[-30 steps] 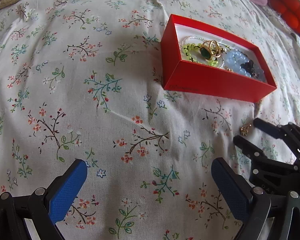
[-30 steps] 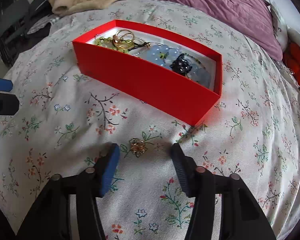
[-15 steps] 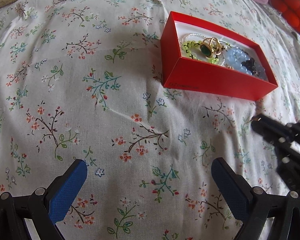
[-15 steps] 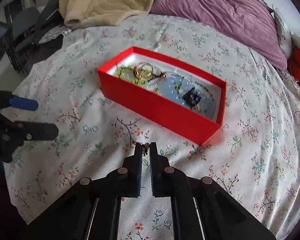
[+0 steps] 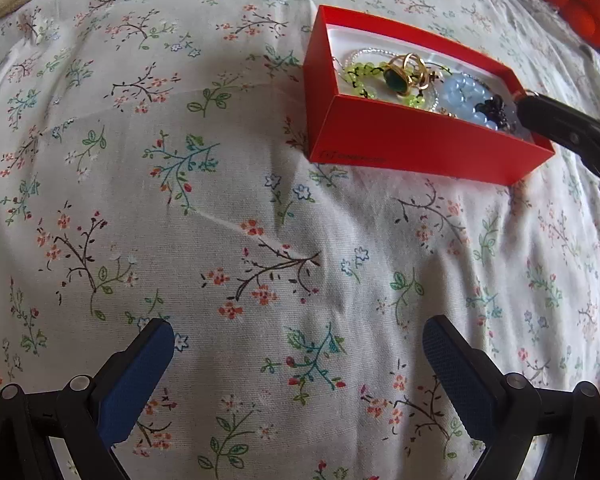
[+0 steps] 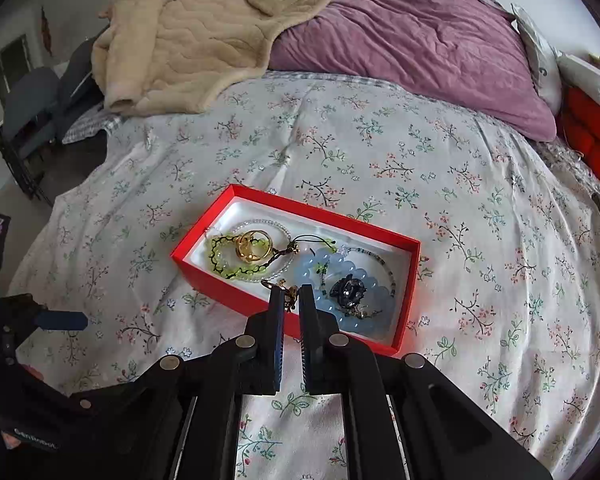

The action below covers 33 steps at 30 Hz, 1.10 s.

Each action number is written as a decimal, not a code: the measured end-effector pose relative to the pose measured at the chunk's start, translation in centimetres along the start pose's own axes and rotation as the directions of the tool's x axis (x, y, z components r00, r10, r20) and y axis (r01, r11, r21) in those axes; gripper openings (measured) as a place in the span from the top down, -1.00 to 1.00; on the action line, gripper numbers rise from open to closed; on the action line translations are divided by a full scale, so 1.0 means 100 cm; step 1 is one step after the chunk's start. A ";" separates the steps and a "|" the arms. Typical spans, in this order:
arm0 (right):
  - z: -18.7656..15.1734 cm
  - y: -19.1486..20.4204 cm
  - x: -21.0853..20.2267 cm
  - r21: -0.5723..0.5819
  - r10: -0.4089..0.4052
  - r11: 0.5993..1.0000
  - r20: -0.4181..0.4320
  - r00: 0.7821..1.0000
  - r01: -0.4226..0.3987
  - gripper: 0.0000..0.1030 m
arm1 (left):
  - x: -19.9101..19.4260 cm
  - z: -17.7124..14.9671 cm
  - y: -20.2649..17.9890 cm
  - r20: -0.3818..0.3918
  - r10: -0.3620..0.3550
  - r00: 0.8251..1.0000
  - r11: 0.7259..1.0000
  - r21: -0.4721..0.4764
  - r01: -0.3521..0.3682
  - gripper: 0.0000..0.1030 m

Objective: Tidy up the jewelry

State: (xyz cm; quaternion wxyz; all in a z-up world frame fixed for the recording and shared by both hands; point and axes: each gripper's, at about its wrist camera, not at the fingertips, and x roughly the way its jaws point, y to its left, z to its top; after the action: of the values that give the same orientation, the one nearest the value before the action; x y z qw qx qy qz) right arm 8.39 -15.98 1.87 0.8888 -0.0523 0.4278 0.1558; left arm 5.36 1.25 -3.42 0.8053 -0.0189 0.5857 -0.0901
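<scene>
A red jewelry box (image 6: 236, 296) (image 5: 380, 136) lies open on the floral bedsheet. It holds a green bead bracelet (image 6: 224, 260), gold rings (image 6: 254, 245), a pale blue bead bracelet (image 6: 364, 308) and a dark charm (image 6: 348, 290). My right gripper (image 6: 291, 296) is shut on a small gold ring (image 6: 289, 295) and holds it above the box's near wall. It also shows in the left wrist view (image 5: 530, 100) over the box's right end. My left gripper (image 5: 296, 344) is open and empty above bare sheet, in front of the box.
A beige blanket (image 6: 188, 40) and a purple pillow (image 6: 412, 48) lie at the head of the bed. An orange cushion (image 6: 592, 140) sits at the right edge. A dark chair (image 6: 28, 108) stands off the bed at the left.
My right gripper closed on the small gold ring on the sheet, lifted it and carried it over the red box. The left gripper stayed open and hardly moved.
</scene>
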 end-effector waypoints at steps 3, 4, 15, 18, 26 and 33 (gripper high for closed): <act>0.004 -0.005 0.012 0.026 -0.014 1.000 -0.021 1.000 0.014 0.86 | 0.001 0.000 -0.003 -0.003 0.001 1.000 1.000 0.006 -0.001 -0.98; 0.004 -0.006 0.015 0.034 -0.018 0.999 -0.026 0.999 0.019 0.86 | 0.001 0.000 -0.004 -0.003 0.001 1.000 1.000 0.009 -0.001 -0.98; 0.003 -0.020 0.023 0.105 0.012 0.994 -0.082 0.997 -0.003 0.46 | 0.001 -0.001 -0.006 0.005 0.013 1.000 1.000 0.021 -0.013 -0.98; 0.002 -0.023 0.006 0.137 0.033 0.990 -0.057 0.998 -0.025 -0.06 | -0.003 0.000 -0.009 0.019 0.019 1.000 0.999 0.026 -0.019 -0.98; -0.023 -0.023 -0.030 0.221 -0.026 0.973 -0.174 0.984 0.065 -0.22 | -0.011 -0.003 -0.023 0.074 0.095 0.993 0.995 0.031 -0.098 -0.97; -0.050 -0.024 -0.046 0.257 -0.080 0.956 -0.246 0.966 0.144 -0.38 | -0.018 -0.011 -0.030 0.100 0.125 0.987 0.992 0.000 -0.125 -0.98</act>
State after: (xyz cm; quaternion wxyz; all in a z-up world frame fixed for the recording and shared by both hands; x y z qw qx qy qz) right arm 2.73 -20.49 2.21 0.8386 0.0283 0.5428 0.0372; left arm 3.47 -1.33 -1.69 0.8377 0.0160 0.5443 -0.0403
